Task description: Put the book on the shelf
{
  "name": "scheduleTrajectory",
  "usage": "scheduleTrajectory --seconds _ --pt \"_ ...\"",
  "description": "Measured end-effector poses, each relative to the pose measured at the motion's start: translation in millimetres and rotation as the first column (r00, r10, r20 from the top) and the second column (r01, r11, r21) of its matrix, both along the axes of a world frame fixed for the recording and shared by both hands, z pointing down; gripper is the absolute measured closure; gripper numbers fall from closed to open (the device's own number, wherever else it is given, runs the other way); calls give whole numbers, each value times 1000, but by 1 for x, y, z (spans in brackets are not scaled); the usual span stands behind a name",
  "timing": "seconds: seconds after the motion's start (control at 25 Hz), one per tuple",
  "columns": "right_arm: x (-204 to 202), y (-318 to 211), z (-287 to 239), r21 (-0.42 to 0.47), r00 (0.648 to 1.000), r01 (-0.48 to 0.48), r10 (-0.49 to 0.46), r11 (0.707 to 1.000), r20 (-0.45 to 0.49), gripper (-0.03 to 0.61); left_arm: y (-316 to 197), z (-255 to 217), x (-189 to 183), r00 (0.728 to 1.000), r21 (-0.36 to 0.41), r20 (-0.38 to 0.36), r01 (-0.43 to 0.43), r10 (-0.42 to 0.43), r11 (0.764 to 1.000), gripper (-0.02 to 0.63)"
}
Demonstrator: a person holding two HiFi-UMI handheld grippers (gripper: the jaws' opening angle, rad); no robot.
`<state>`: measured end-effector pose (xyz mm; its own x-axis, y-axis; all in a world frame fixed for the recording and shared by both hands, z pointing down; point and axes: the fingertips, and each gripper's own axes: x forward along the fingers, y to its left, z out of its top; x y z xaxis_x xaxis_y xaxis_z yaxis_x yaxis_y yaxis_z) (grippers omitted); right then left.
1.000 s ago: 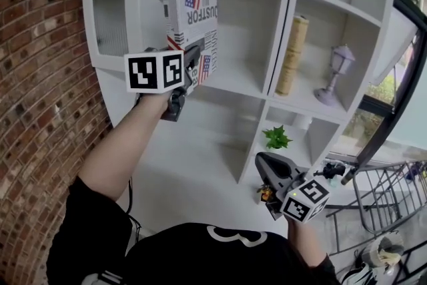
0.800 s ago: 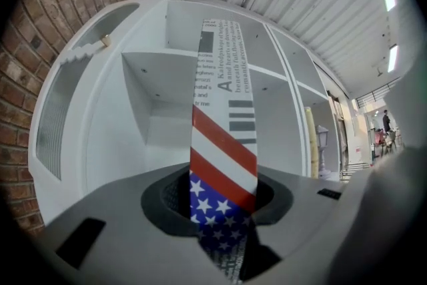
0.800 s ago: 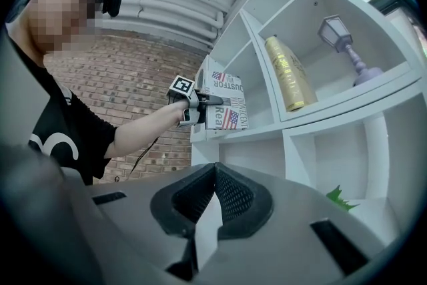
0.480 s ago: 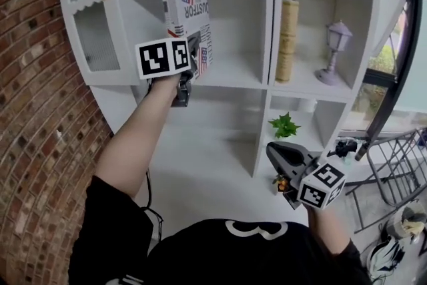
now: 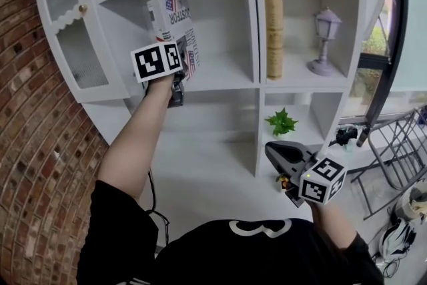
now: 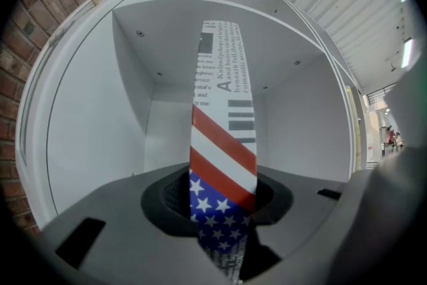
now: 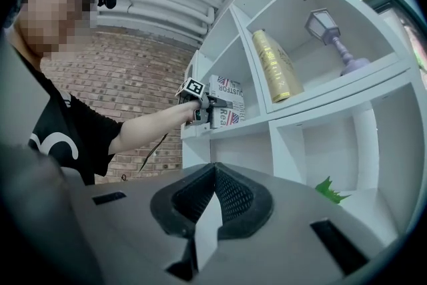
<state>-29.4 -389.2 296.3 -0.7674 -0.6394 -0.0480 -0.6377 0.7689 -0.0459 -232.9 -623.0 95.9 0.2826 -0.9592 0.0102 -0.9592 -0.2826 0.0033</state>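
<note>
1. A white compartment shelf (image 5: 254, 23) stands beside a red brick wall (image 5: 40, 143).
2. A white paper book with a stars-and-stripes cover (image 5: 172, 18) leans tilted at the front edge of the shelf's upper left open compartment.
3. The left tool (image 5: 183, 70) is clamped on the book's lower end.
4. The right tool (image 5: 273, 151), jaws together and empty, hangs near the shelf's lower right compartment.
5. A small green plant (image 5: 281, 122) sits there.

book (image 5: 171, 15) lower end hidden behind left gripper (image 5: 181, 70) — shelf (image 5: 223, 79) top cropped
</note>
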Motion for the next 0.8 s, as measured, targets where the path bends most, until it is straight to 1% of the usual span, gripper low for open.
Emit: scheduleTrajectory --seconds 0.32,0.48,0.64,0.8 --pt "12 -6 13 -30 999 -33 33 999 8 573 -8 3 3 1000 25 19 8 -8 1000 456" --pt "12 -5 15 -39 1000 -23 23 999 8 572 -8 3 9 999 15 39 -21 20 1000 450" --pt "14 -5 16 -46 1000 -21 22 999 18 572 -6 -2 11 997 9 65 -46 46 999 372" --pt "10 -1 17 -48 1000 -9 10 999 16 572 4 -12 3 996 39 65 -61 58 997 289"
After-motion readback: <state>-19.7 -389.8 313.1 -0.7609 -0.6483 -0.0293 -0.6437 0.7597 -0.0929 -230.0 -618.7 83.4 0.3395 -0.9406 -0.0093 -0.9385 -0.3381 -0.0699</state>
